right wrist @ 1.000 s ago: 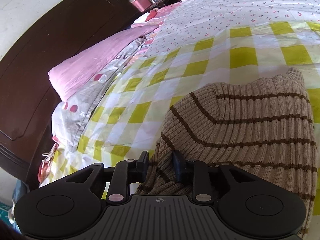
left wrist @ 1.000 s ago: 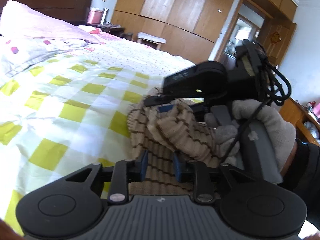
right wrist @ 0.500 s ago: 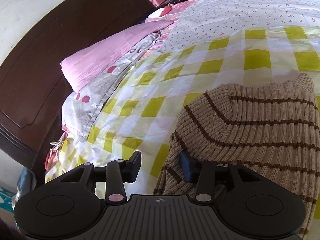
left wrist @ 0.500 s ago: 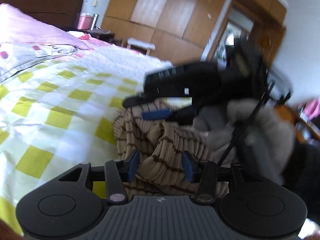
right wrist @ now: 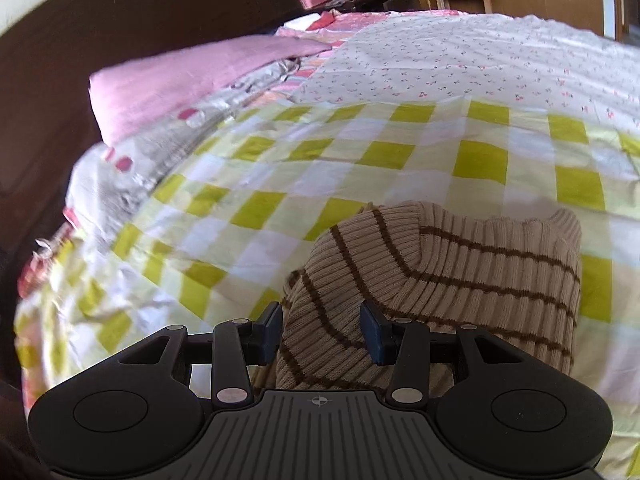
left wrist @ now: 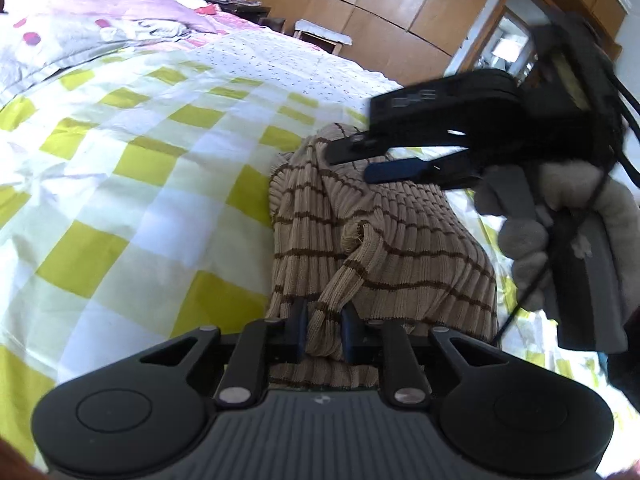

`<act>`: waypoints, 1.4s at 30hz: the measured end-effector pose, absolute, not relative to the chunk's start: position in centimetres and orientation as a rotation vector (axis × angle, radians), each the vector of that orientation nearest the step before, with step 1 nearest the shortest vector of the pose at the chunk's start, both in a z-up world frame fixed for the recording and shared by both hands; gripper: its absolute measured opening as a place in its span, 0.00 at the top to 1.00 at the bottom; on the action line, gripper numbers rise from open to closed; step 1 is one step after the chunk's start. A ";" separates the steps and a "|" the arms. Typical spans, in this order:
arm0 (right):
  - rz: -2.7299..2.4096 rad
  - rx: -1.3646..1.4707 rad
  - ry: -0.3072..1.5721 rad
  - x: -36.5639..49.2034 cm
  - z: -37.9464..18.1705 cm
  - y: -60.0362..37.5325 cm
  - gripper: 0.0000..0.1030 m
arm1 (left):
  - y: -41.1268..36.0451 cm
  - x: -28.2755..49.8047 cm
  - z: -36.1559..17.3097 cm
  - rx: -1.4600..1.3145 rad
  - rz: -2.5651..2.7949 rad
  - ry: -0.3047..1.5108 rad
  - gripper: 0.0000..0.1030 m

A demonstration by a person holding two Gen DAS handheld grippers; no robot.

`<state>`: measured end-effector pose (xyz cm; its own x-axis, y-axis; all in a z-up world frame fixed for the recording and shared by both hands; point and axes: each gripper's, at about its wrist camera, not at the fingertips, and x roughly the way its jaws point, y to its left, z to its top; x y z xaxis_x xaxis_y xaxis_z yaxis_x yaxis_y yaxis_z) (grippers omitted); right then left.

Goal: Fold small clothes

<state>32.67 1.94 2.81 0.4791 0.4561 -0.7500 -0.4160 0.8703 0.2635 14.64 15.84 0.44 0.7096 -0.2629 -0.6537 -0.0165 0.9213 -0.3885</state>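
Observation:
A small beige sweater with brown stripes (left wrist: 400,248) (right wrist: 460,264) lies bunched on the yellow-checked bed cover (left wrist: 140,184) (right wrist: 360,160). One sleeve (left wrist: 352,272) runs down between the pads of my left gripper (left wrist: 324,332), whose jaws are closing and press on it. My right gripper (right wrist: 322,332) stands open over the sweater's near edge, with knit fabric lying loosely between its pads. From the left wrist, the right gripper (left wrist: 350,164) hovers over the far end of the sweater, held by a grey-gloved hand (left wrist: 560,240).
A pink pillow (right wrist: 180,80) (left wrist: 100,4) and a flowered sheet (right wrist: 480,64) lie at the head of the bed, against a dark wooden headboard (right wrist: 120,20). Wooden wardrobes (left wrist: 380,4) line the far wall. The checked cover stretches left of the sweater.
My left gripper opened, sank toward the sweater, then closed on the sleeve. My right gripper spread its pads wider and rolled, so the bed now looks more level in its view.

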 end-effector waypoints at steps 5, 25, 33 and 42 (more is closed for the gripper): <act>0.470 -0.107 0.899 32.6 1.7 5.0 0.86 | 15.6 14.4 0.4 -0.356 -0.131 0.788 0.77; 0.585 0.037 0.926 33.9 0.0 8.0 0.87 | 19.2 14.3 -1.1 -0.387 0.046 0.861 0.75; 0.614 0.040 0.777 27.6 5.9 -0.4 0.78 | 18.9 14.3 -1.3 -0.363 0.048 0.861 0.73; 0.510 0.042 0.877 19.5 2.3 -7.8 0.54 | 18.6 14.4 -1.2 -0.354 0.059 0.861 0.73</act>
